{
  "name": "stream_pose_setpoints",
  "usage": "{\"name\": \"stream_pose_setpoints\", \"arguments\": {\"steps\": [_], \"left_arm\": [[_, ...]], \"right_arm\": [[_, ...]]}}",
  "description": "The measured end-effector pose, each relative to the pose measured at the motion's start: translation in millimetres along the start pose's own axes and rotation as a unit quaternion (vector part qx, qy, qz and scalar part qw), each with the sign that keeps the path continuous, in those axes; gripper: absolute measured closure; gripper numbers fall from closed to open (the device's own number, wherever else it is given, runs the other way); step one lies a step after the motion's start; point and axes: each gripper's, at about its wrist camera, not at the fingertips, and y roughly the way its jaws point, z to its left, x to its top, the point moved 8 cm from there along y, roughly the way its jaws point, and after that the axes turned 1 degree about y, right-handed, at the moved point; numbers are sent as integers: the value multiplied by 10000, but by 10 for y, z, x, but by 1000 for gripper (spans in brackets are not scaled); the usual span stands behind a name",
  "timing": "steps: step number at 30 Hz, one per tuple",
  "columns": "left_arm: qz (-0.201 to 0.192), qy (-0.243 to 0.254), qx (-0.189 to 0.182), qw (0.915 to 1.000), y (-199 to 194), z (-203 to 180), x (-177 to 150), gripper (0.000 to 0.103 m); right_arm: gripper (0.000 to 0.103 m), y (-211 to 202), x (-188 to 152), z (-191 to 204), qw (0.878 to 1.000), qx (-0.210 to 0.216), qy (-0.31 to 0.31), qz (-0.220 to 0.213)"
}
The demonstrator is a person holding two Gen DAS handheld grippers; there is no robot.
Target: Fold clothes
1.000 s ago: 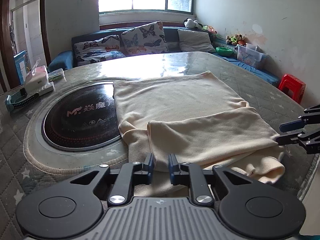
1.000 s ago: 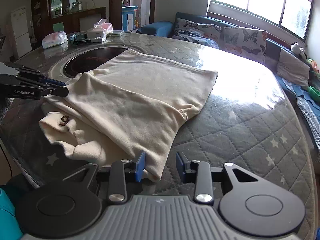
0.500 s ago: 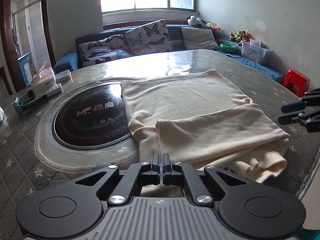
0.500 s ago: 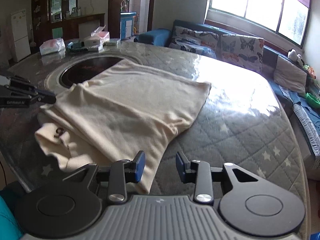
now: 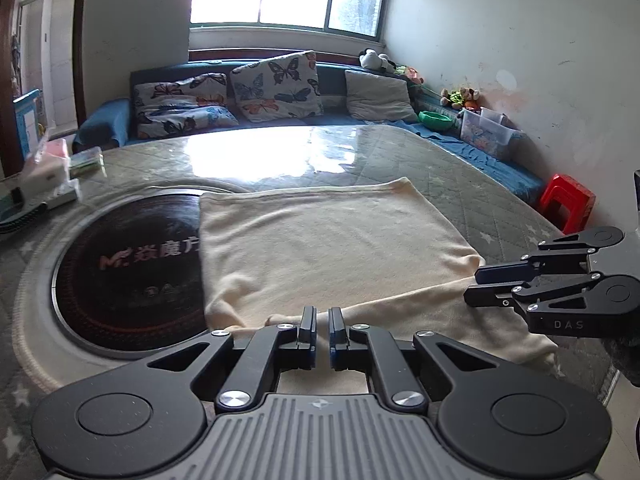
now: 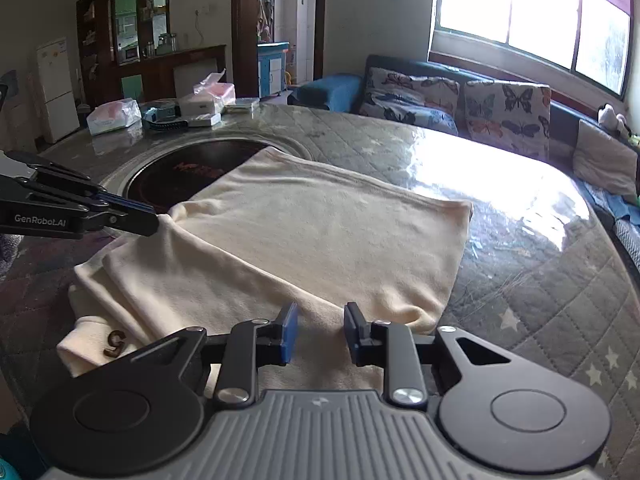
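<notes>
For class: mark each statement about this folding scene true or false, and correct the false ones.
1. The garment partly covers the black disc set in the table. True.
2. The garment lies spread out in a single layer. False: its near part is folded over, so layers overlap.
3. A red stool stands beside the table. True.
4. Every sofa cushion is plain. False: several cushions bear butterfly prints.
</notes>
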Motion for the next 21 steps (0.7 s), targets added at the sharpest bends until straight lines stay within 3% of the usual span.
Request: {"name": "stream_pose_setpoints", "arguments": {"steps": [4, 15, 21], "left_arm": [[271, -54, 51, 9996, 182, 96, -110, 96], [220, 446, -67, 9987, -173, 8, -255, 96], [195, 1175, -53, 9929, -505, -86, -468, 76]], "right_arm": [[82, 62, -67, -89, 9998, 41, 184, 109], [82, -259, -160, 181, 9990, 309, -297, 139], [82, -268, -308, 278, 9980, 237, -508, 287]]}}
